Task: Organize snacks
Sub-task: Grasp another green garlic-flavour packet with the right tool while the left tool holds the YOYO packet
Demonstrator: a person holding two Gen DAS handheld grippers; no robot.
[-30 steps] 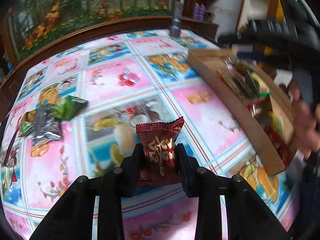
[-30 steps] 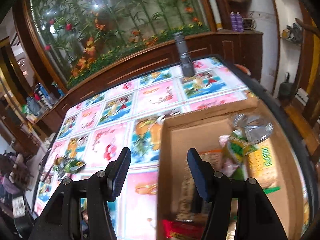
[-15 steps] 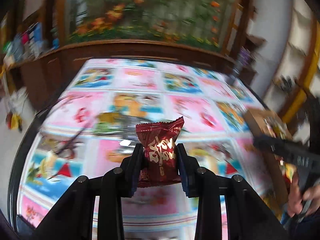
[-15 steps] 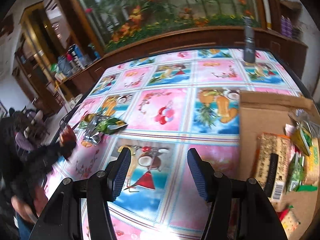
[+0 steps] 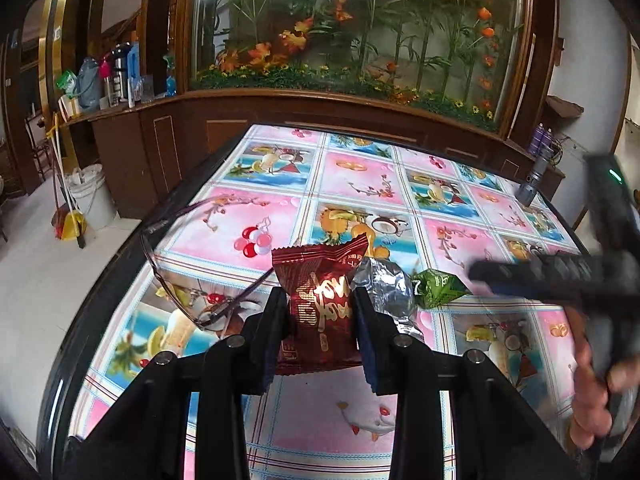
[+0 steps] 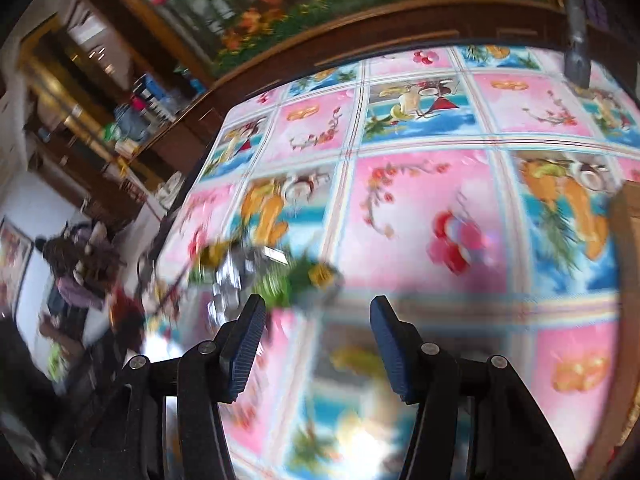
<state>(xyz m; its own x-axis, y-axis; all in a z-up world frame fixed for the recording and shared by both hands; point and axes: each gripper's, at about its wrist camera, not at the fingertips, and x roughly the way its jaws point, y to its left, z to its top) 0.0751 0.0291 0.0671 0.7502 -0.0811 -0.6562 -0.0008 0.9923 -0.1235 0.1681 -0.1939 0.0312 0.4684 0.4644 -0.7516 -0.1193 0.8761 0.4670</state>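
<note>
A second ago the brown cardboard box of snacks filled the right wrist view; now only its edge (image 6: 632, 208) shows. The right gripper (image 6: 318, 340) hangs over the tablecloth (image 6: 420, 208), jaws closing on nothing. The left gripper (image 5: 320, 316) still pinches the dark red foil snack packet (image 5: 320, 300) near the table's left edge, above crumpled silver (image 5: 386, 290) and green (image 5: 438, 286) wrappers.

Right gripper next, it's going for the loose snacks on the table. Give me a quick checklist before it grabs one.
1. Right gripper empty: ok, jaws closing with nothing between them.
2. Loose snacks in view: ok, silver packet and green packet lie side by side.
3. Gripper over a packet: not ok, packets sit ahead, off its left finger.
4. Glasses clear of the packets: cannot tell.
5. Left gripper holding red packet: ok.
6. Right view sharp: not ok, blurred.
</note>
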